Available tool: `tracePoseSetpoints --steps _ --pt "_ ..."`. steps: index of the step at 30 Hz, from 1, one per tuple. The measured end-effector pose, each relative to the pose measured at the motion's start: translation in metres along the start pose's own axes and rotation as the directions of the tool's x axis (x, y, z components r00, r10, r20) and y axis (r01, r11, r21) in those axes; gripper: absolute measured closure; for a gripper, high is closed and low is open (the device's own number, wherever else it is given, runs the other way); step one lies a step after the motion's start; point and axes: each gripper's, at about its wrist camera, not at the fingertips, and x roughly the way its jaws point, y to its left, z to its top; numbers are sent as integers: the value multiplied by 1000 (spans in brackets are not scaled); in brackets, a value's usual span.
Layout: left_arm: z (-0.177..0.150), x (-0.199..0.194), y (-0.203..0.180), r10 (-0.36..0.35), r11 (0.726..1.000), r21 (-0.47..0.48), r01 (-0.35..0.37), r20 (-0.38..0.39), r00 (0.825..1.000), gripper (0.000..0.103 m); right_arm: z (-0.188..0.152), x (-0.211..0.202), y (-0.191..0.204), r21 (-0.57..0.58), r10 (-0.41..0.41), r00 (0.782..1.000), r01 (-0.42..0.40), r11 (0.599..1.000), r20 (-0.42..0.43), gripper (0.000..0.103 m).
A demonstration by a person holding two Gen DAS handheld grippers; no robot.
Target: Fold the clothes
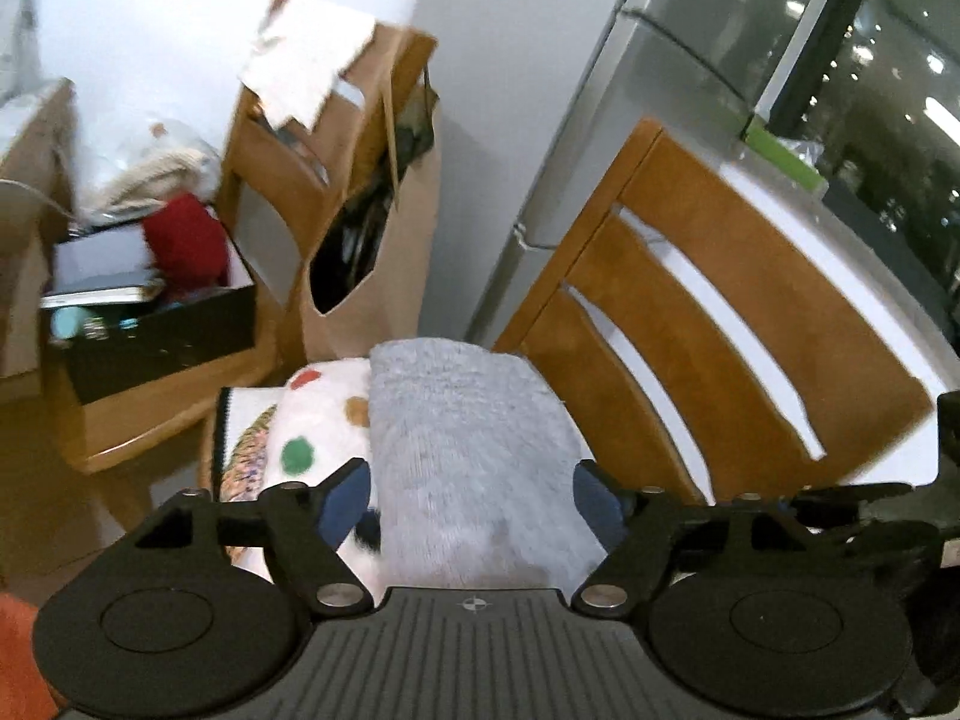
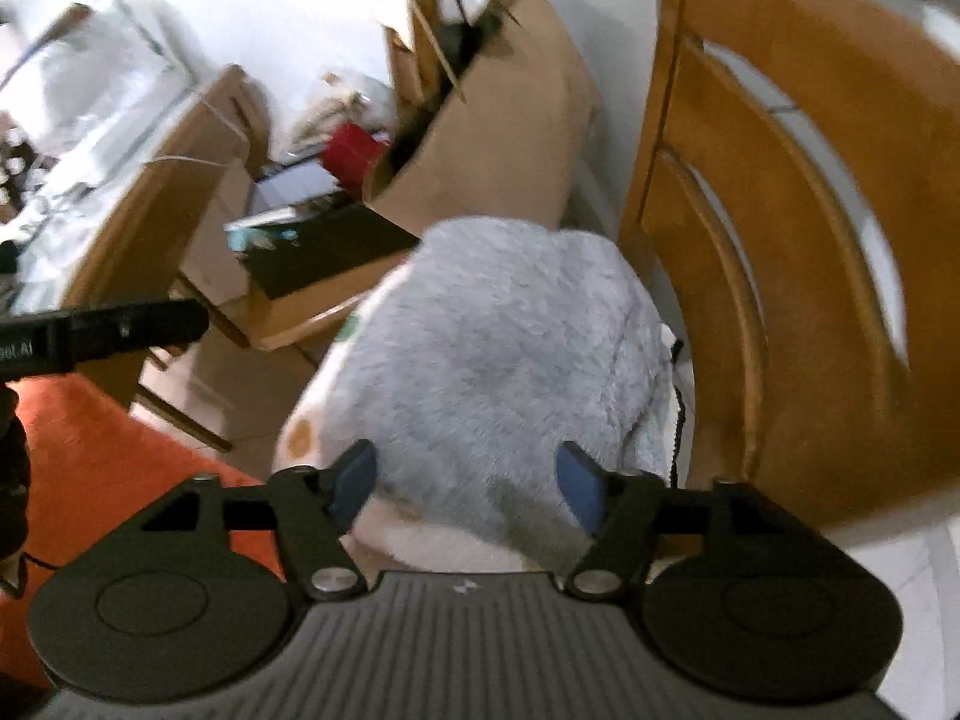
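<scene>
A folded grey fluffy garment [image 1: 468, 420] lies on top of a white garment with coloured dots [image 1: 312, 420], both stacked on the seat of a wooden chair [image 1: 720, 330]. My left gripper [image 1: 474, 501] is open, its blue pads [image 1: 348, 501] wide apart on either side of the grey garment's near end. In the right wrist view the same grey garment [image 2: 498, 348] fills the middle, and my right gripper [image 2: 467, 486] is also open, straddling its near edge. The white dotted garment [image 2: 300, 438] peeks out beneath at the left. The left gripper's body [image 2: 102, 333] shows at the left edge.
The chair's slatted back [image 2: 810, 240] rises close on the right. A brown paper bag [image 1: 372, 240] and a black box of clutter [image 1: 156, 312] sit on a second wooden chair behind. An orange cloth [image 2: 90, 450] lies at the lower left. A grey fridge [image 1: 660, 90] stands at the back.
</scene>
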Motion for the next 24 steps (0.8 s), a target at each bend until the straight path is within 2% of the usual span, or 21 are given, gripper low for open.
tracePoseSetpoints --steps 2,7,9,10,12,15,24 --pt "-11 -22 -10 20 1000 11 -20 27 999 20 -7 -22 4 -18 8 1000 -7 1000 16 26" --pt "-39 -82 -37 53 999 3 -54 111 992 8 -25 -79 21 -77 24 996 -18 997 82 14" --pt "-49 -104 -49 66 998 -6 -66 141 988 0 -32 -100 28 -95 25 994 -15 995 105 12" --pt "-54 -115 -54 72 997 -10 -71 155 985 0 -36 -111 32 -103 25 993 -13 995 117 11" --pt "-64 -137 -66 85 996 -19 -83 184 979 0 -44 -131 40 -112 19 991 -4 994 135 2" --pt "-79 -170 -82 101 995 -34 -95 224 969 0 -57 -159 53 -132 13 987 8 991 158 1" --pt "-111 -241 -108 138 990 -41 -132 270 953 0 -99 -225 90 -164 6 981 26 986 193 1"
